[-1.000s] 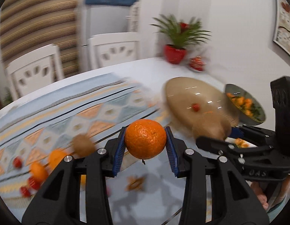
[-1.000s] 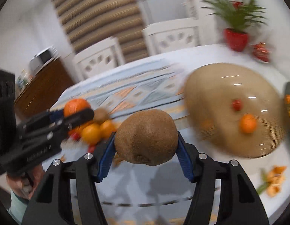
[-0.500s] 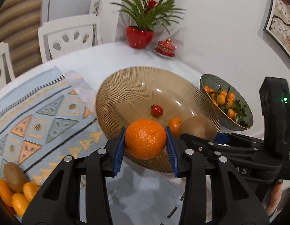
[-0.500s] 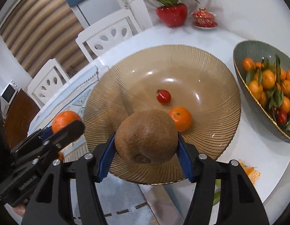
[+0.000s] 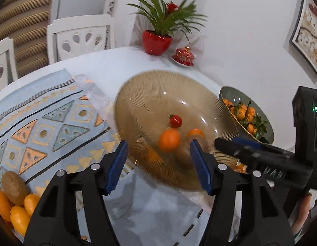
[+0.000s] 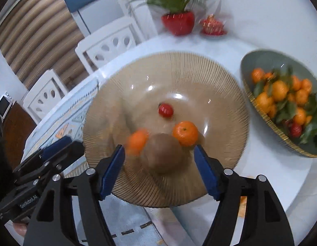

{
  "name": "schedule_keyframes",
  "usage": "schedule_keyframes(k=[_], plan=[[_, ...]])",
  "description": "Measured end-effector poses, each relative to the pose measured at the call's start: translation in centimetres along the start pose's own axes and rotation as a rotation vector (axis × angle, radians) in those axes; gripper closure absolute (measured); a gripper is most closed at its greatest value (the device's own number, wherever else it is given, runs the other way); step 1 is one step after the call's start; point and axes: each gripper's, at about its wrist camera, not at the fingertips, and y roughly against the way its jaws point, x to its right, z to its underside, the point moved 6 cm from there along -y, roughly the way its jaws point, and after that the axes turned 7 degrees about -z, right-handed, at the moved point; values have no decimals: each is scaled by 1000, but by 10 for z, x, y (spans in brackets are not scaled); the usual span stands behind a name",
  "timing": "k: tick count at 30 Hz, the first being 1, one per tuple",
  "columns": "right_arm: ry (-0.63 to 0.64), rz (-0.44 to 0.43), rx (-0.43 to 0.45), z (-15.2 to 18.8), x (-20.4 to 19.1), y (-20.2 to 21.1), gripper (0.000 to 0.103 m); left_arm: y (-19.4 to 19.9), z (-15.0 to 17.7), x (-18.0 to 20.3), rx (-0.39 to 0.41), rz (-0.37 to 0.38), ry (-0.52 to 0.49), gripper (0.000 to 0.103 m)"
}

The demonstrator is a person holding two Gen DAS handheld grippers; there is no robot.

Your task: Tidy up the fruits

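A ribbed amber glass bowl (image 5: 148, 94) (image 6: 179, 71) sits on the white table. My left gripper (image 5: 158, 164) is open above its near rim, and a blurred orange (image 5: 169, 139) (image 6: 138, 141) is dropping free into the bowl. My right gripper (image 6: 159, 170) is open too, and a blurred brown kiwi (image 6: 164, 153) is loose between and beyond its fingers, over the bowl. Inside the bowl lie a second orange (image 6: 185, 133) (image 5: 196, 133) and a small red fruit (image 6: 165, 109) (image 5: 175, 121). In the left wrist view the right gripper's fingers (image 5: 260, 153) reach in from the right.
A grey-green bowl (image 6: 260, 61) (image 5: 226, 94) of leafy mandarins stands right of the amber bowl. A kiwi (image 5: 14, 186) and several oranges (image 5: 17, 211) lie on the patterned blue cloth (image 5: 45, 119) at left. A red potted plant (image 5: 156, 43), a red lidded dish (image 5: 184, 55) and white chairs (image 5: 80, 34) are behind.
Both grippers have opened over the amber bowl. The orange has left the left gripper and the kiwi has left the right one; both are falling into the bowl.
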Motion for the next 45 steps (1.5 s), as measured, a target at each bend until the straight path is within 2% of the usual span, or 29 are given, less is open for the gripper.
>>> schedule_keyframes(k=[2,6,9,12,15,20,24,27,29,31,33,35,40,45], plan=[[20,-56,28,1,-13,14,34,16,2,-7,22,2,18,39],[138,-121,66,13,-58,33,31,58,18,-27,81,-34,48,36],[238,-189,44,34,-101,28,27,91,41,-52,116,-103,82,32],[307,-256,-2,63,-139,9,27,123,74,-88,140,-217,132,32],[357,-324,-63,97,-173,-18,27,156,111,-133,161,-375,186,32],[454,-343,-127,145,-218,-55,27,192,159,-196,149,-589,255,31],[502,-355,-149,171,-240,-68,27,206,188,-239,135,-694,313,29],[553,-321,-131,182,-248,-74,25,214,202,-259,144,-760,336,26],[586,-283,-121,186,-249,-75,25,214,211,-269,157,-780,360,22],[588,-273,-107,186,-249,-73,21,210,217,-274,143,-792,383,23],[581,-250,-106,186,-246,-76,19,214,214,-270,173,-795,367,20],[582,-229,-105,186,-245,-78,19,214,213,-266,188,-804,350,13],[606,-196,-64,187,-247,-74,14,218,215,-266,205,-809,364,13],[643,-187,-61,192,-252,-73,14,222,218,-271,215,-792,403,13]])
